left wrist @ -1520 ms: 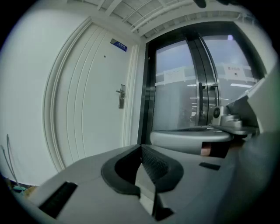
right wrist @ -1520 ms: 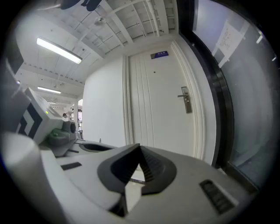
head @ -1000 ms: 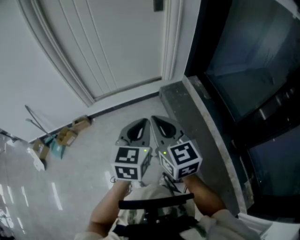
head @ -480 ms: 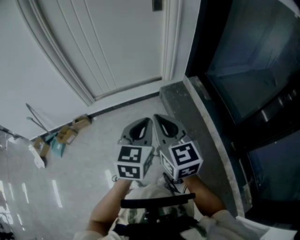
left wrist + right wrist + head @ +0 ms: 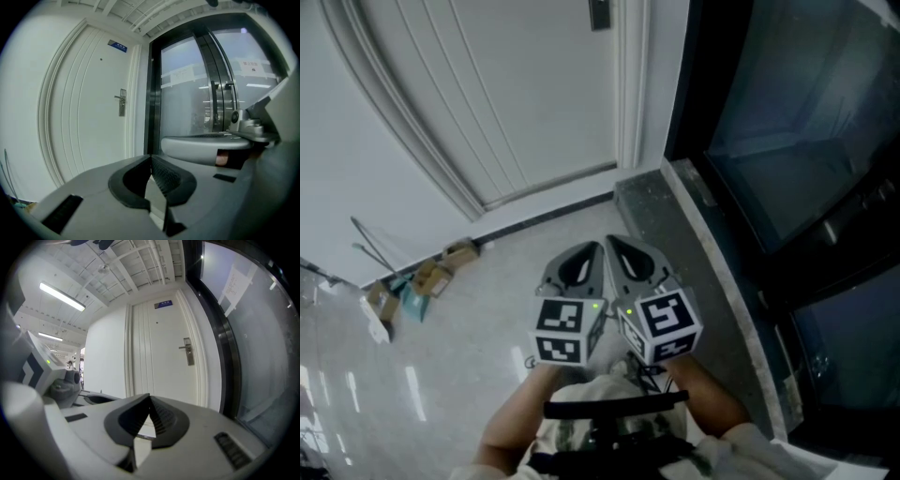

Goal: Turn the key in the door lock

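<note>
Far left, by the skirting: cardboard scraps (image 5: pixel 431 277) lie on the glossy pale floor (image 5: pixel 469 347), well clear of our path.

The door (image 5: pixel 516 103) is white, matt-painted, with long raised panel mouldings. The lock plate (image 5: pixel 122 102) is a narrow upright metal strip with a lever handle, near the door's right edge and well ahead of both tools. At this range we cannot make out a key. A small blue sign (image 5: pixel 118 46) sits high on the door.

The left gripper (image 5: pixel 151 159) has its jaws closed tip to tip with nothing between them. The right gripper (image 5: pixel 150 400) is likewise clenched and empty. In the head view the two are level and side by side, just beside each other and pointing at the door. The pads are dark and ribbed in smooth grey shells.

To the right run a speckled grey stone sill (image 5: pixel 675 220) and a dark-framed glass panel (image 5: pixel 787 103).

Risks as we judge them:
- The approach is not finished, and the jaws must be parted before any pinch.
- A flat, thin key head could slip or twist off the ribbed pads if it is caught off-centre.
- The lever could foul the jaw shell.
- With the tools so close together, one may knock the other off line.
</note>
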A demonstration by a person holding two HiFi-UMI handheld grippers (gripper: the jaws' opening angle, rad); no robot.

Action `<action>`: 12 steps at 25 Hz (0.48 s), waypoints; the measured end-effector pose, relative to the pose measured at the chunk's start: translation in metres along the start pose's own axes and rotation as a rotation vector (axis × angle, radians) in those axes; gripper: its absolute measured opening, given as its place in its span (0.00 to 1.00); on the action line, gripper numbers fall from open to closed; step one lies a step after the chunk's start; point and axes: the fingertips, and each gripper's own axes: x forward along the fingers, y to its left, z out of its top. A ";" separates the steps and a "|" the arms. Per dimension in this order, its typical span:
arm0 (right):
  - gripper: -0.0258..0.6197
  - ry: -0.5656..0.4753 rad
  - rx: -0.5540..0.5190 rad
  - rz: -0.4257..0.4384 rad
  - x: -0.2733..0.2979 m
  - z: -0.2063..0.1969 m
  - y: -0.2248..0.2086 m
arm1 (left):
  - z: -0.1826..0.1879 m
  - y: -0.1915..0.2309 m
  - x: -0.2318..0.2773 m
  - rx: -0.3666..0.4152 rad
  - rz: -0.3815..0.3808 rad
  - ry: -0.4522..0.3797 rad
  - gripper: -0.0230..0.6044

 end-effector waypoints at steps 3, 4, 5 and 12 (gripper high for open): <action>0.05 0.004 0.004 -0.008 0.002 0.000 -0.010 | 0.002 -0.002 0.010 0.006 -0.003 -0.001 0.06; 0.05 0.004 0.004 -0.009 0.004 0.001 -0.012 | 0.003 -0.002 0.013 0.007 -0.005 -0.002 0.06; 0.05 0.003 0.002 -0.012 0.007 0.001 -0.015 | 0.003 -0.001 0.017 0.007 -0.006 -0.002 0.06; 0.05 0.007 0.011 -0.044 0.044 -0.003 -0.038 | 0.012 0.020 0.053 0.010 -0.036 -0.013 0.06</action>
